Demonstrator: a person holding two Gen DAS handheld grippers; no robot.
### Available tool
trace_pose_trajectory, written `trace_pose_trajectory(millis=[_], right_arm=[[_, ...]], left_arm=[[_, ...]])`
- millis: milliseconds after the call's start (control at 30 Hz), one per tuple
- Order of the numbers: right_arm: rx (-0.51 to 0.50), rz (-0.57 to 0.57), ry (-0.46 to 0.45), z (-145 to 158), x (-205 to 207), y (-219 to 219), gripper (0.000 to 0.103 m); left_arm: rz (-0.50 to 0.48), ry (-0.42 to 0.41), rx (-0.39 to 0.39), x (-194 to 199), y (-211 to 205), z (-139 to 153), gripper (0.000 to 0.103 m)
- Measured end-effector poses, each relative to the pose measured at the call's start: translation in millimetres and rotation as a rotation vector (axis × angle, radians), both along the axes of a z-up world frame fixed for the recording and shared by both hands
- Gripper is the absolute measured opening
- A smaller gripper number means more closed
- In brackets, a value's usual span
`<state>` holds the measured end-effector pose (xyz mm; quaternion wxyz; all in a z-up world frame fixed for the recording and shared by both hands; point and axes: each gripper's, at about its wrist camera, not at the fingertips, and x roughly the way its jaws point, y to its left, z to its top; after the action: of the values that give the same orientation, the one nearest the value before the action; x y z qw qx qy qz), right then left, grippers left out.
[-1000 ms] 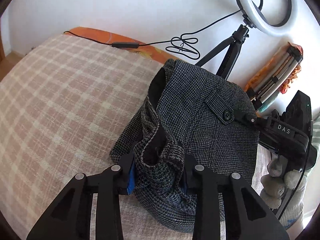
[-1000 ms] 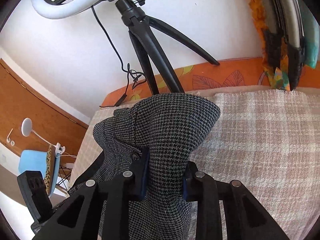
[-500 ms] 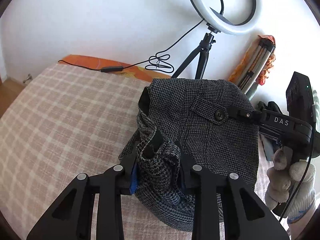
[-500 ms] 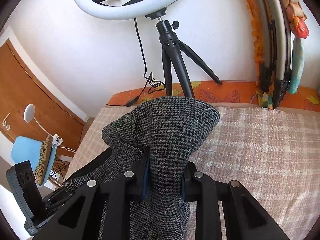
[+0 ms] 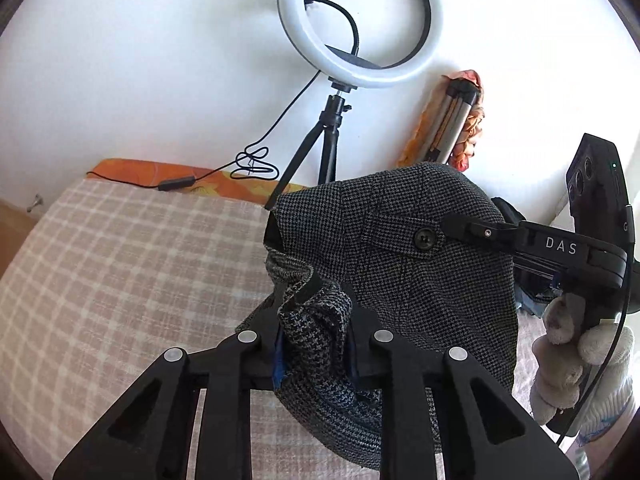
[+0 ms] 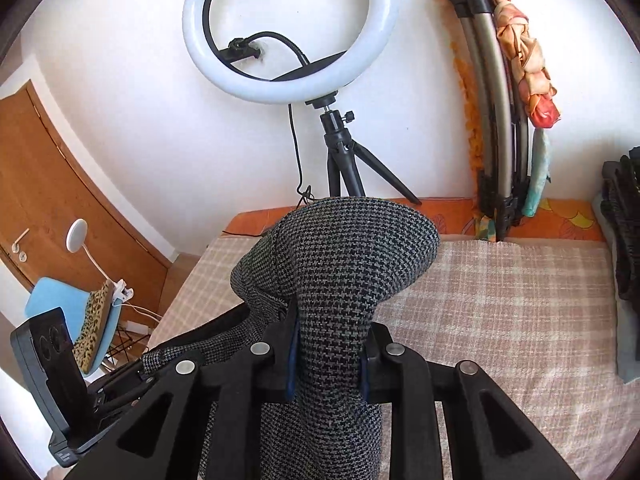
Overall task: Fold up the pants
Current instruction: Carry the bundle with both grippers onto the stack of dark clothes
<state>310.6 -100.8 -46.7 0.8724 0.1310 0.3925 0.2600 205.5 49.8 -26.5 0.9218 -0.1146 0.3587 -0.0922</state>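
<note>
Grey houndstooth pants (image 5: 400,264) hang lifted above a bed with a beige plaid cover (image 5: 120,280). My left gripper (image 5: 316,344) is shut on a bunched fold of the pants at their left side. My right gripper (image 6: 328,356) is shut on the pants (image 6: 344,264), which rise as a thick fold between its jaws. In the left wrist view the right gripper (image 5: 472,232) bites the cloth beside a black button (image 5: 425,239), held by a gloved hand (image 5: 576,368). The lower part of the pants is hidden behind the grippers.
A ring light on a black tripod (image 5: 360,32) stands at the bed's far edge by the white wall, with its cable (image 5: 256,164). A folded tripod with orange cloth (image 6: 500,120) leans at the right. A wooden door (image 6: 60,184) and blue chair (image 6: 76,320) are left.
Both grippers have risen with the pants and tilted up, so more wall and the whole ring light show. The cloth between the left jaws is bunched tighter.
</note>
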Motion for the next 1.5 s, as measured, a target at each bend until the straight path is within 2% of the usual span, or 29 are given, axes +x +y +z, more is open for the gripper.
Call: trace_pose_trajectory(millis=[400, 767, 933, 1233, 1333, 1500], right_arm=[[-0.013, -0.091, -0.081, 45, -27, -80, 0.021], [-0.014, -0.212, -0.202, 115, -40, -185, 0.021], [-0.024, -0.253, -0.243, 137, -38, -236, 0.021], [-0.112, -0.269, -0.246, 150, -5, -321, 0.021], [-0.125, -0.251, -0.241, 144, 12, -340, 0.021], [-0.134, -0.220, -0.223, 120, 46, -362, 0.021]], left_arm=[[-0.111, -0.066, -0.016, 4, -72, 34, 0.019], [-0.260, -0.181, -0.005, 26, -181, 96, 0.019], [-0.317, -0.222, 0.020, 40, -234, 113, 0.018], [-0.379, -0.254, -0.017, 67, -322, 110, 0.018], [-0.385, -0.252, -0.031, 76, -343, 101, 0.017], [-0.392, -0.255, -0.013, 93, -375, 81, 0.016]])
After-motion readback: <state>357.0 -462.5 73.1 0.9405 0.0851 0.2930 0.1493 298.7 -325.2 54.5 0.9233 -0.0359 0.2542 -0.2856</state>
